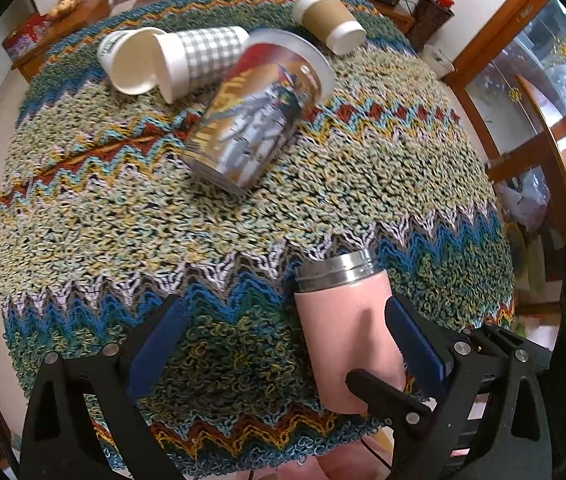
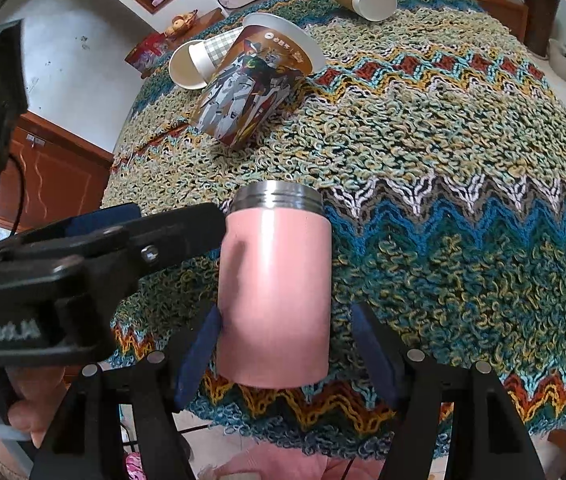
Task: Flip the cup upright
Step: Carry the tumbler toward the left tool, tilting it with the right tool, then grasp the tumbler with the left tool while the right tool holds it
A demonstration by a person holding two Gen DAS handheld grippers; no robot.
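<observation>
A pink cup with a steel threaded rim [image 2: 275,292] lies on the knitted cloth near its front edge, rim pointing away; it also shows in the left wrist view [image 1: 343,328]. My right gripper [image 2: 287,352] is open, its blue pads either side of the cup's base, the left pad touching it. My left gripper [image 1: 287,344] is open; its right finger [image 1: 415,344] rests against the cup's side, and its tip shows in the right wrist view [image 2: 187,228].
A printed paper cup [image 1: 251,112] lies tipped mid-table. Behind it lie a checked cup [image 1: 203,56] and a white cup [image 1: 131,60]. A brown-sleeved cup [image 1: 331,16] lies at the back. Wooden furniture and a glass cabinet [image 1: 543,100] surround the round table.
</observation>
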